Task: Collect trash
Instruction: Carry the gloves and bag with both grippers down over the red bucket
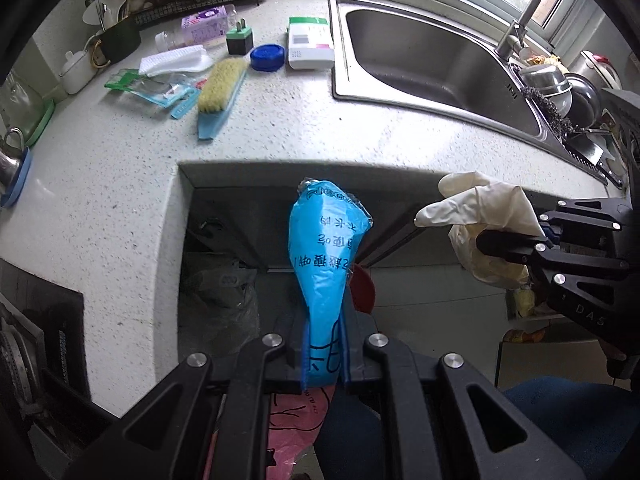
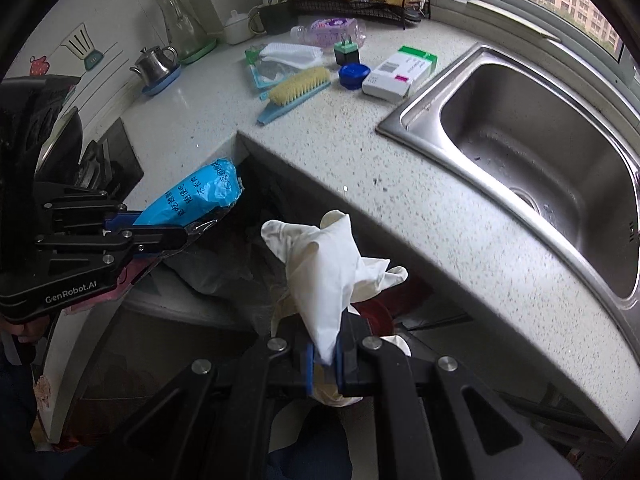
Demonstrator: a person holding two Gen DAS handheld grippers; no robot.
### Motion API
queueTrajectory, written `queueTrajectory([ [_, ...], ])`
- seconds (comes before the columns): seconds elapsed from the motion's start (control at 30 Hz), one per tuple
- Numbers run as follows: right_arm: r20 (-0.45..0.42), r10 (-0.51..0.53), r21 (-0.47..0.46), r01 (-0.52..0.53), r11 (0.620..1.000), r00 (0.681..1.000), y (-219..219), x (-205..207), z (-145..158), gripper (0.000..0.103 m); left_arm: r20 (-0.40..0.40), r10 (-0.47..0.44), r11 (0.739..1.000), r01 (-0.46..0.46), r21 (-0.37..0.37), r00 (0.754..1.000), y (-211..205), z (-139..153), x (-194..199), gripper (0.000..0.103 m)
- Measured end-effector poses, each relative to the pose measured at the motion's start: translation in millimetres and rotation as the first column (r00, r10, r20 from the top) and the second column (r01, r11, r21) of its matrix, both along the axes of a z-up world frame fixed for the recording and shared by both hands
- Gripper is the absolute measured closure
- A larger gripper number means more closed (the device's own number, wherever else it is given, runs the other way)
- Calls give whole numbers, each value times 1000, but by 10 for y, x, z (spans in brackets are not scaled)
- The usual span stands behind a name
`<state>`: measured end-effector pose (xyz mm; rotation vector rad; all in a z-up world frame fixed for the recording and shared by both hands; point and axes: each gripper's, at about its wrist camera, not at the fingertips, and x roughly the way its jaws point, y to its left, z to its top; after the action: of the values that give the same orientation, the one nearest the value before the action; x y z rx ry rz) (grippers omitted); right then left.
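My left gripper [image 1: 325, 354] is shut on a blue plastic wrapper [image 1: 326, 256] with printed writing, held in front of the counter edge over the dark opening below. It also shows in the right wrist view [image 2: 192, 196], with the left gripper [image 2: 176, 236] at the left. My right gripper [image 2: 323, 356] is shut on a crumpled white latex glove [image 2: 328, 264], held below the counter edge. In the left wrist view the glove [image 1: 480, 216] and the right gripper [image 1: 516, 244] are at the right.
The speckled counter [image 1: 280, 128] carries a yellow scrub brush [image 1: 220, 92], a blue lid [image 1: 267, 57], a white box [image 1: 310, 46], a charger plug [image 1: 240, 38], a bottle [image 1: 200, 30] and packaging [image 1: 152, 86]. A steel sink [image 2: 532, 136] lies right. A bag [image 1: 224, 292] sits below the counter.
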<state>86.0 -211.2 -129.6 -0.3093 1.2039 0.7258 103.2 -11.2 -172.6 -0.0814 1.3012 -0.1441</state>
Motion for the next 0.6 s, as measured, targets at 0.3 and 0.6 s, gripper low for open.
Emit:
queueTrajectory([
  [0.3, -123, -47, -47, 41, 998, 991, -57, -142, -545, 96, -84, -65, 998, 62, -33, 994, -209, -678, -78, 93],
  [0.6, -173, -121, -86, 108, 990, 977, 113, -4, -1499, 96, -156, -97, 995, 91, -44, 983, -226, -1850, -1, 93],
])
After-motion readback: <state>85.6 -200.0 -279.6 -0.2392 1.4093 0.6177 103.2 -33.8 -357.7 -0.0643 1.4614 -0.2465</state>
